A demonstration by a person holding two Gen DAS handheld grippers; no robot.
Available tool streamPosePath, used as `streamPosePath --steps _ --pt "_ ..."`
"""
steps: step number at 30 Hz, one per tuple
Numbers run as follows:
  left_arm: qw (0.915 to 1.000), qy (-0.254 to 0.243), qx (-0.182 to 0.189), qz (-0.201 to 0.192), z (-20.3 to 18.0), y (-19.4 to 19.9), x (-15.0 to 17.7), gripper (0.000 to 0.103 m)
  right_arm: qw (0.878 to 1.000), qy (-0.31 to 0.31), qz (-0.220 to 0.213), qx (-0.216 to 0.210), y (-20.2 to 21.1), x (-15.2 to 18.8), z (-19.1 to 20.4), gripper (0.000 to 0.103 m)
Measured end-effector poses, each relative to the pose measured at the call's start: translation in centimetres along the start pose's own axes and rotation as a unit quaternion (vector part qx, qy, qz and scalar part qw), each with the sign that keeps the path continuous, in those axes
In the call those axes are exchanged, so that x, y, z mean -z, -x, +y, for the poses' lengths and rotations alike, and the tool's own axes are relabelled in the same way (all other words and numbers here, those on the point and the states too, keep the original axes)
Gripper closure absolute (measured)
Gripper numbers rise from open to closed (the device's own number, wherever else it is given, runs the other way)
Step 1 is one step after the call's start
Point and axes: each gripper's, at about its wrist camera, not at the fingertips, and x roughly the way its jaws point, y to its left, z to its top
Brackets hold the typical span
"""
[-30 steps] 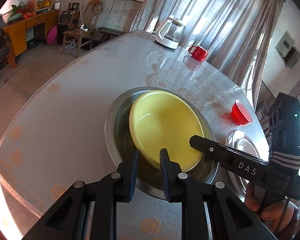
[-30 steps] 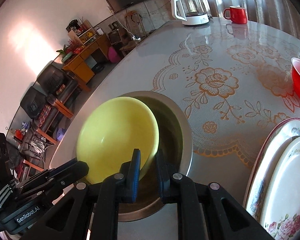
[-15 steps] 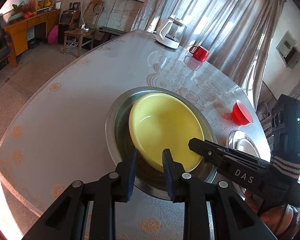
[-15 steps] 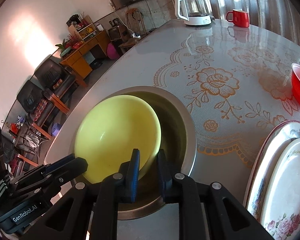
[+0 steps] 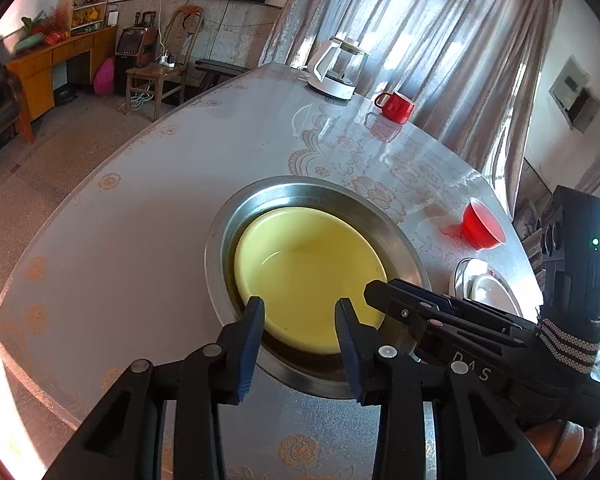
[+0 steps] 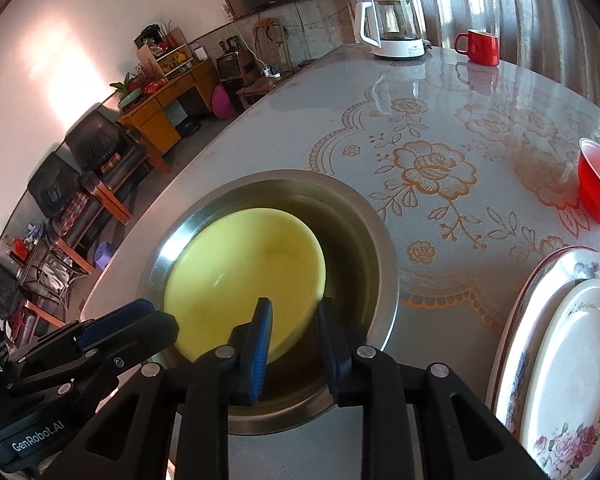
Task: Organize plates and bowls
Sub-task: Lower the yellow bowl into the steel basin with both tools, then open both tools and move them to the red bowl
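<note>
Both claws have just been opening, and the yellow bowl, which a second ago leaned tilted with its rim pinched from two sides, now lies flat and level inside the steel basin. Around the bowl's near rim the left claw stands parted, with clear daylight between its blue pads and the rim, so it grips nothing. Likewise the right claw is slightly apart, straddling the bowl's edge nearest it without pressing on it. Seen from the right wrist, the bowl sits toward the basin's left wall rather than centred. That nesting step looks finished: bowl in basin, released by both sides. What appears left, as a judgement, is the rest of the crockery. A small red bowl sits alone toward the table's right edge, well apart from the basin, and probably wants gathering with the other bowls. Stacked floral plates lie at the near right edge of the table, already one on another. A kettle and red mug stand at the far edge, likely not part of the sorting.
</note>
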Motion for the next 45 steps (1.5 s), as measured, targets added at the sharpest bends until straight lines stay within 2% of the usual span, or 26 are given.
streamPosePath --steps 4,10,31,45 --pt "1.0000 0.000 0.002 -0.001 0.1 0.0 0.1 0.065 1.000 -0.001 -0.002 0.001 0.1 0.1 0.0 0.080" --pt "1.0000 -0.003 0.000 -0.001 -0.1 -0.1 0.1 0.064 0.999 0.015 -0.016 0.027 0.4 0.1 0.3 0.080" --pt "0.9995 -0.021 -0.022 -0.005 -0.5 0.1 0.2 0.063 0.999 -0.023 -0.045 -0.003 2.1 0.3 -1.5 0.078" --pt "0.9992 -0.030 -0.023 -0.007 -1.1 0.2 0.1 0.062 0.998 -0.039 -0.057 -0.010 2.9 0.5 -2.5 0.076"
